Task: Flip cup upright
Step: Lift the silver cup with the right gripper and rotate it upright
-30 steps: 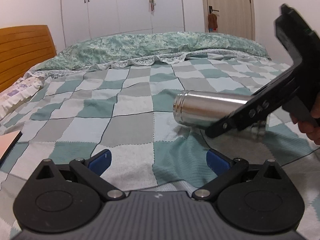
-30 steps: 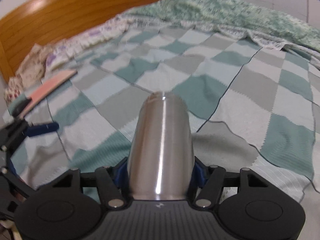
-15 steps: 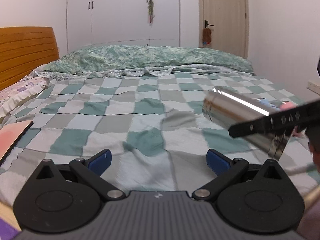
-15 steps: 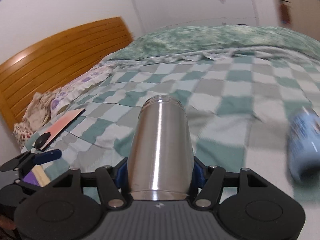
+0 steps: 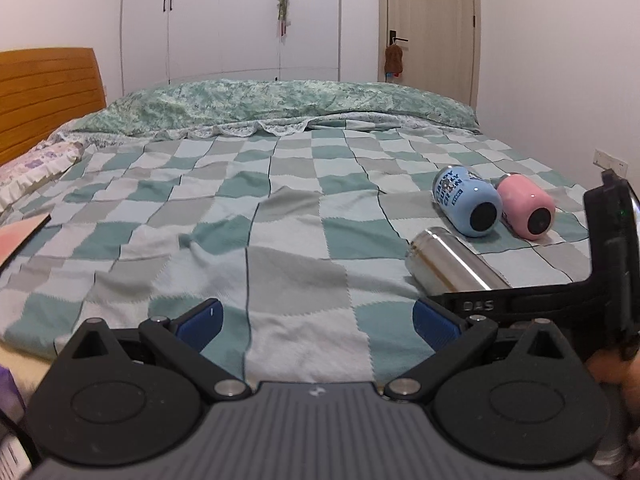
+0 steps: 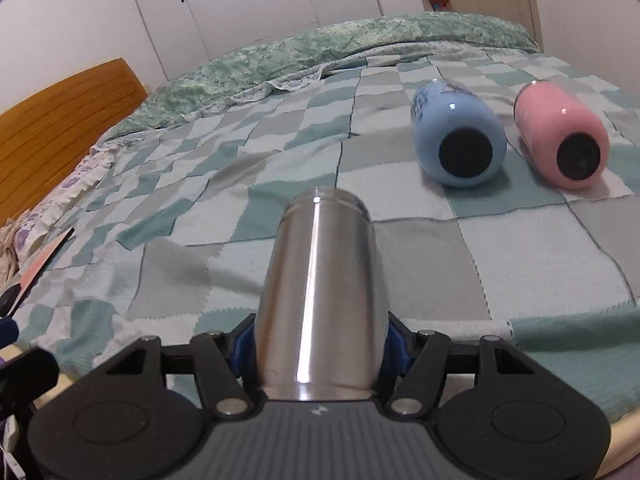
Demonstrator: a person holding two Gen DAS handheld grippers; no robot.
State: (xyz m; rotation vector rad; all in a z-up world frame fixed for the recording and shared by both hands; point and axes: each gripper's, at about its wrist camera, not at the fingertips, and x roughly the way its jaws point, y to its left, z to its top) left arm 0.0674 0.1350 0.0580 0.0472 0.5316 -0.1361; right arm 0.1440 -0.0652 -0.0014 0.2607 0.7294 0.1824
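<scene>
Where the left wrist view looks out over the bed [image 5: 280, 216], the left hand-held gripper [image 5: 316, 322] has its blue pads [image 5: 200, 322] spread wide apart with nothing between them, above the checked blanket near the bed's front edge. To the right, the steel cup [image 5: 448, 266] lies tilted, its rounded end pointing toward the middle of the bed, with the black body of the right hand-held gripper [image 5: 520, 304] across its near end. Beyond it a blue cup [image 5: 466, 206] and a pink cup [image 5: 526, 206] lie on their sides just beside each other, dark bases facing the camera. A wooden headboard [image 5: 44, 96] stands at the left, white wardrobe doors [image 5: 228, 20] behind.

From the right wrist view, the right hand-held gripper [image 6: 318, 350] is clamped on the steel cup [image 6: 320, 292], blue pads [image 6: 242, 346] pressed to both sides near the cup's wider end. The cup points forward along the fingers, not upright; whether it touches the blanket cannot be told. The blue cup [image 6: 460, 136] and pink cup [image 6: 560, 136] lie ahead to the right, well apart from the held one.
</scene>
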